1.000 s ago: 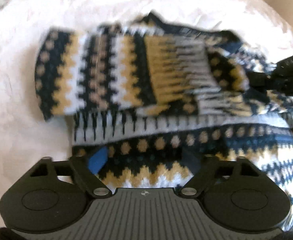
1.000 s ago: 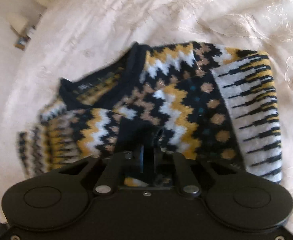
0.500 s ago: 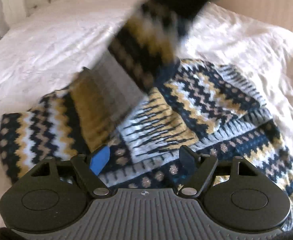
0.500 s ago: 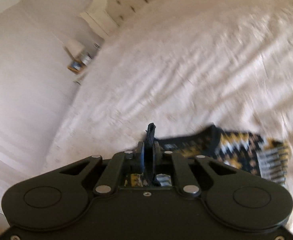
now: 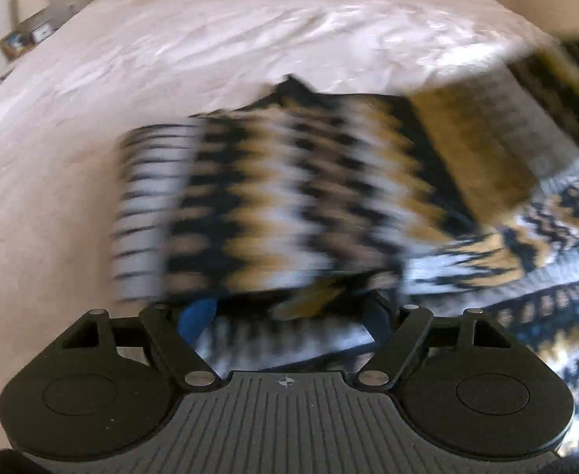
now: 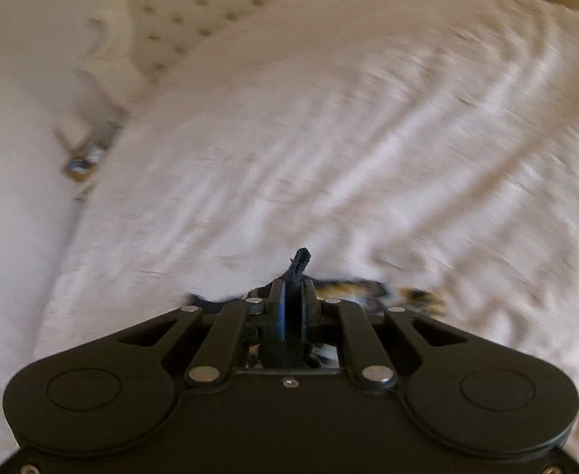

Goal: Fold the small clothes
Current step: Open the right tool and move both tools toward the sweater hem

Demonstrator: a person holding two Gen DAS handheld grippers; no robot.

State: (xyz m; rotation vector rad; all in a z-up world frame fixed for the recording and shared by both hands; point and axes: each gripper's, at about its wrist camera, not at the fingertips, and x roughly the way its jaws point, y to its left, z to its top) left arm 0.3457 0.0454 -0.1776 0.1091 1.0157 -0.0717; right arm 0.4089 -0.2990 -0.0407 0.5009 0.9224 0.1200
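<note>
A small knitted sweater [image 5: 289,197] with black, white and mustard zigzag bands lies on a white bed, blurred by motion. Part of it rises toward the upper right of the left wrist view. My left gripper [image 5: 285,316] is open low over the sweater, one blue-padded finger on each side of a fold. My right gripper [image 6: 292,296] is shut on a dark edge of the sweater [image 6: 298,264], which sticks up between its fingers. More of the sweater [image 6: 372,290] hangs just behind and below it.
The white bedspread [image 6: 328,138] fills both views. A tufted headboard [image 6: 210,8] stands at the far end. A bedside table [image 5: 25,35] with small items is at the left of the bed.
My right gripper has lifted the sweater's edge off the bed and carries it across. The left gripper view has swung, and its fingers stay open over the sweater.
</note>
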